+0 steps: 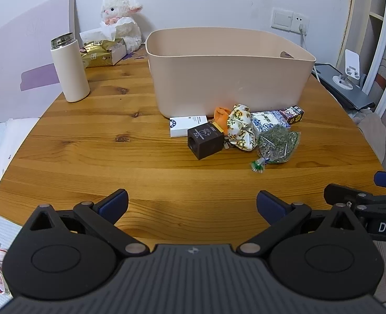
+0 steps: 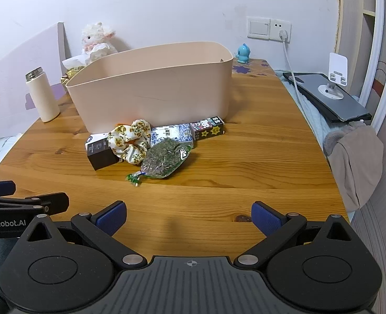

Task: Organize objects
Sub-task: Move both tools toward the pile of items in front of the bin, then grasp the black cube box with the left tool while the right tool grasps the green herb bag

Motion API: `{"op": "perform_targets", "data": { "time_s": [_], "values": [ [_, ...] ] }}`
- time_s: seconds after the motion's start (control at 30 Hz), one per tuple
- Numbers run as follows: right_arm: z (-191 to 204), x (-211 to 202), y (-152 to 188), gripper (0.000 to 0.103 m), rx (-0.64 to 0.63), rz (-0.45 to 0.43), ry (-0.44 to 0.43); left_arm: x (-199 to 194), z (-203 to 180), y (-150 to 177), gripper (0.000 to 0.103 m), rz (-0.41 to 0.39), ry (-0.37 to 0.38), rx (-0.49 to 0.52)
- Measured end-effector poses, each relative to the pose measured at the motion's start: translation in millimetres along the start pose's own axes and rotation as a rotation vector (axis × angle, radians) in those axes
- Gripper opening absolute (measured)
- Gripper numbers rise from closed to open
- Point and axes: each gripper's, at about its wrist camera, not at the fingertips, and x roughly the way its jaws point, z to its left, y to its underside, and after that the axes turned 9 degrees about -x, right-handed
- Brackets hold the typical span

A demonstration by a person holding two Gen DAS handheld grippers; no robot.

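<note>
While the left gripper point(image 1: 192, 204) waits low over the near edge of the wooden table point(image 1: 88, 141), its two blue fingers stand wide apart with nothing between them, and in the left wrist view the small pile of things lies ahead and to the right of its centre line: a dark brown cube point(image 1: 205, 142), a white card box point(image 1: 188, 125), a flowered scrunchie point(image 1: 241, 128) and a clear bag of dried herbs point(image 1: 278, 144), all just in front of the beige bin point(image 1: 229, 78). In the right wrist view the right gripper point(image 2: 189, 217) is also spread open and empty, and the same pile sits ahead and a little to the left of it, so both are about equally far, I think. From here the herb bag point(image 2: 164, 161) is the nearest thing, its long axis slanting from near-left to far-right, with the tied green end point(image 2: 134, 177) pointing toward the fingers. The bin point(image 2: 151, 91) stands directly behind the pile, touching or almost touching it.
</note>
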Motion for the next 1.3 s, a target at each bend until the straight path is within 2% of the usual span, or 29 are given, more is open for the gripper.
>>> {"op": "perform_targets", "data": {
  "time_s": [0.67, 0.97, 1.1, 1.3],
  "values": [
    [-3.9, 18.7, -8.2, 0.103, -0.007, -0.017, 0.020, 24.9, 5.6, -15.5, 0.103, -0.008, -0.019, 0.012],
    [-3.1, 44.4, -19.6, 0.103, -0.016, -0.025, 0.027, 55.7, 14.1, -36.6, 0.103, -0.019, -0.011, 0.028],
    [1.2, 60.5, -26.1, 0.103, -0.032, -0.030, 0.021, 80.4, 15.2, -43.9, 0.103, 0.020, -0.019, 0.040],
    [8.8, 87.2, -35.7, 0.102, -0.065, -0.025, 0.020, 109.4, 15.5, -48.9, 0.103, 0.058, 0.025, 0.068]
  ]
}}
